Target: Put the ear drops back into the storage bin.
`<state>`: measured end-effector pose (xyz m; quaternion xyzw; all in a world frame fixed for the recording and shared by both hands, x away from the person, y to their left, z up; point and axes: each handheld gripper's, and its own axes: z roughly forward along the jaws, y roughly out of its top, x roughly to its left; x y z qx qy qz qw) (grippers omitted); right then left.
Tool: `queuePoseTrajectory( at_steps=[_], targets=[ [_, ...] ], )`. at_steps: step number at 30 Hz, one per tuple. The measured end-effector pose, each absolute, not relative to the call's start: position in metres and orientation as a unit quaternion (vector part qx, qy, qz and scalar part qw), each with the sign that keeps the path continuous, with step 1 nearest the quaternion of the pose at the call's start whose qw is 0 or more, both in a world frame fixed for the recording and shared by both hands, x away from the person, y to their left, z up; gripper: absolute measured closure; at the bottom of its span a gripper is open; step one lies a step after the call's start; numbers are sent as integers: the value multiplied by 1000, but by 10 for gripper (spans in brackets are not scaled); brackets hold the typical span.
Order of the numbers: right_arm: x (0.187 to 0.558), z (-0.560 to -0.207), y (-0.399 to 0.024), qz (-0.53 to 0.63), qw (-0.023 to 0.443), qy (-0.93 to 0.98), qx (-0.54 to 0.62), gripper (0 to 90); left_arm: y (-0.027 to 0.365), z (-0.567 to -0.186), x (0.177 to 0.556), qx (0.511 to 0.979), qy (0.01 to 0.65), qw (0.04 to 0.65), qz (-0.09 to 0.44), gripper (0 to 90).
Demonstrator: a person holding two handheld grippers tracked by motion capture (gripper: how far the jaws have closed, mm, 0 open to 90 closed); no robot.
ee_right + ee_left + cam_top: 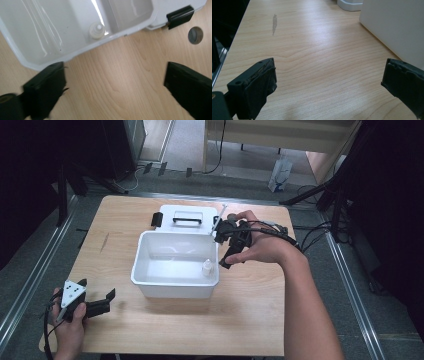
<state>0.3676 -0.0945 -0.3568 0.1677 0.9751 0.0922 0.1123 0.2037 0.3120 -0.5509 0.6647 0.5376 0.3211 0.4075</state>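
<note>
The right gripper hangs just beside the right wall of the white box, its jaws wide apart with nothing between them but bare table. No earlier picture bears on it, so only the stance counts: spread, empty. In the right gripper view a small white bottle stands upright inside the box, beyond the tips of the jaws and nearer the left one, close against the box's wall. The box's lid lies flat behind it, a black latch beyond the right jaw.

The left gripper rests near the table's front left corner, jaws also wide and empty; the box wall rises just past its right jaw.
</note>
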Motion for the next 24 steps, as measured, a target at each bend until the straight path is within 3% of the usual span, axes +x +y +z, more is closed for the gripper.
queuePoseTrajectory(
  at_steps=[24],
  targets=[
    [338,-401,-190,112,127,955,244,0,311,-551,204,667,537,404,323,0]
  ],
)
